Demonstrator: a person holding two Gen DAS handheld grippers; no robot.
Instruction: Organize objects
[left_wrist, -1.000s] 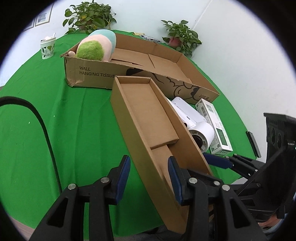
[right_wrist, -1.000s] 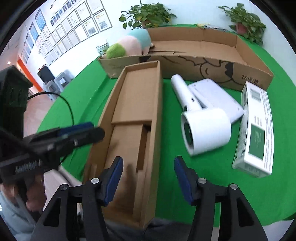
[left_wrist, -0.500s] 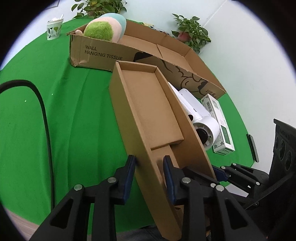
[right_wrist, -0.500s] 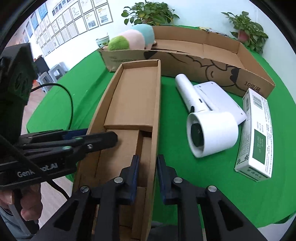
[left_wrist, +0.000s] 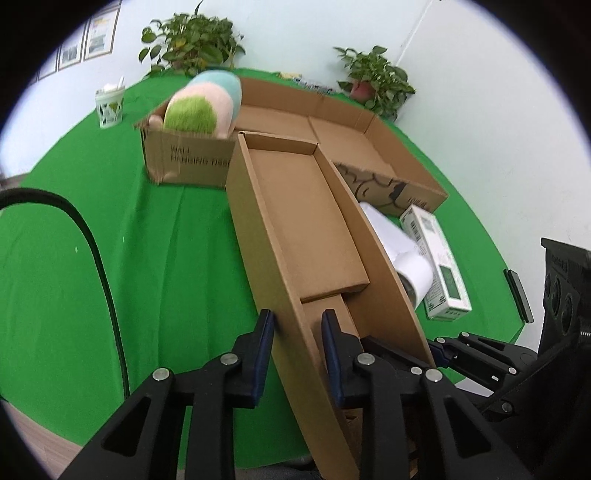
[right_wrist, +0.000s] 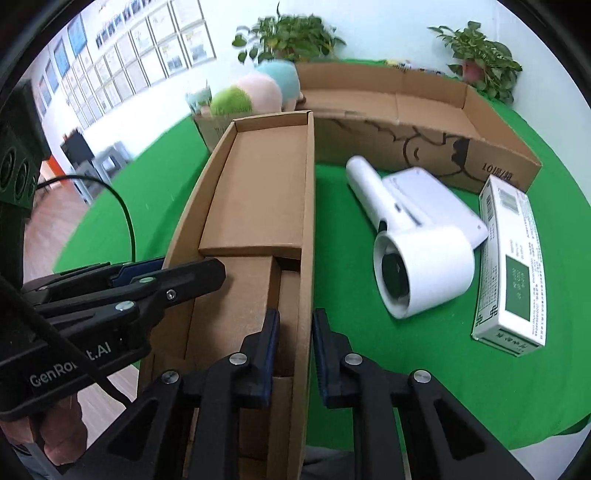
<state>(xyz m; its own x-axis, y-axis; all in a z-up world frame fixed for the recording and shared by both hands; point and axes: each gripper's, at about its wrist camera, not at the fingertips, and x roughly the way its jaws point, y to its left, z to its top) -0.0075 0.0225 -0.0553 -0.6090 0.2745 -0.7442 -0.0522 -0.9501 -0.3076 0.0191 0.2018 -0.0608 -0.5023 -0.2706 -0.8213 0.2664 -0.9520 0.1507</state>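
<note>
Cardboard tray, long and thin, sits in the middle of both pictures on the green cloth. Its near end is at the bottom of each frame. The left gripper has one side wall between its jaws, and they are closing on it. The right gripper is pinched tight on the other side wall.

Behind the tray, at the top, is a big open box with a soft toy in one end. To the right of the tray lie a white hair dryer, a flat white pad and a small white and green box.

I think the step now is getting a good hold of the tray with both grippers. Next, both sides should probably be lifted together and kept level, so the thin walls do not bend or rip.
</note>
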